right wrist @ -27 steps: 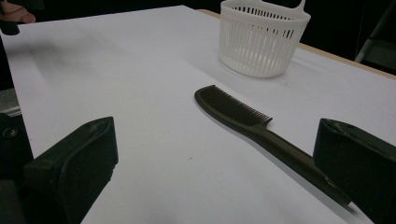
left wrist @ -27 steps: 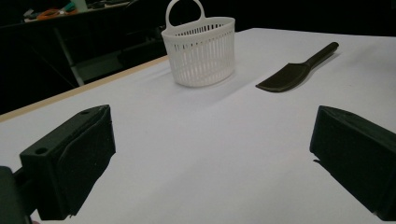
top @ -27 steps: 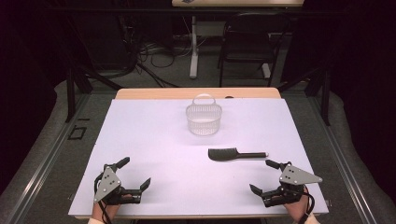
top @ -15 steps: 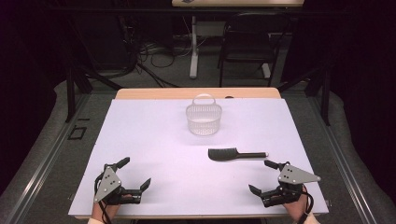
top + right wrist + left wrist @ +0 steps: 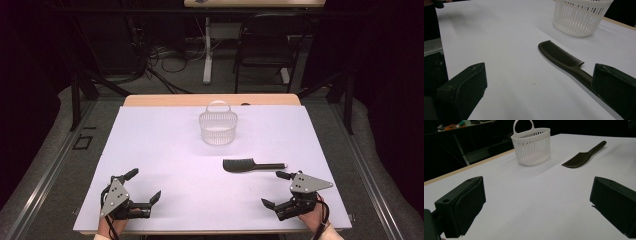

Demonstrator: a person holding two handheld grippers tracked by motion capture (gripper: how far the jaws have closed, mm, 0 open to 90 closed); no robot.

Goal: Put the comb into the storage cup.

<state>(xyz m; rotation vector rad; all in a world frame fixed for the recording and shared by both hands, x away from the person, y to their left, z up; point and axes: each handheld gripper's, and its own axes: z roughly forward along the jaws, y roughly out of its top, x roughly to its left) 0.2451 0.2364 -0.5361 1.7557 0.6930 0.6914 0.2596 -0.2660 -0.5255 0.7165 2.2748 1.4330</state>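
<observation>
Right now, as seen from beside the table:

Left gripper: the left gripper (image 5: 145, 186) rests low at the near left corner of the white table (image 5: 165, 150), jaws spread wide with bare table between them; it holds and touches no object.

Right gripper: the right gripper (image 5: 276, 189) sits at the near right corner, jaws equally wide apart and gripping nothing. In the right gripper view the comb's handle runs just beside the right-hand jaw; whether they touch I cannot tell.

Comb, place: the black comb (image 5: 252, 165) lies flat on the table, just beyond the right gripper and nearer the person than the basket.

Comb, direction: its long axis runs across the table, side to side in the high view; the toothed head points toward the table's middle, the thin handle toward the right edge. Teeth face the far side.

Basket: the white slatted basket (image 5: 218, 127) stands upright near the far middle, handle raised, well apart from the comb.

Writing: no lettering readable on the comb, basket or grippers.
</observation>
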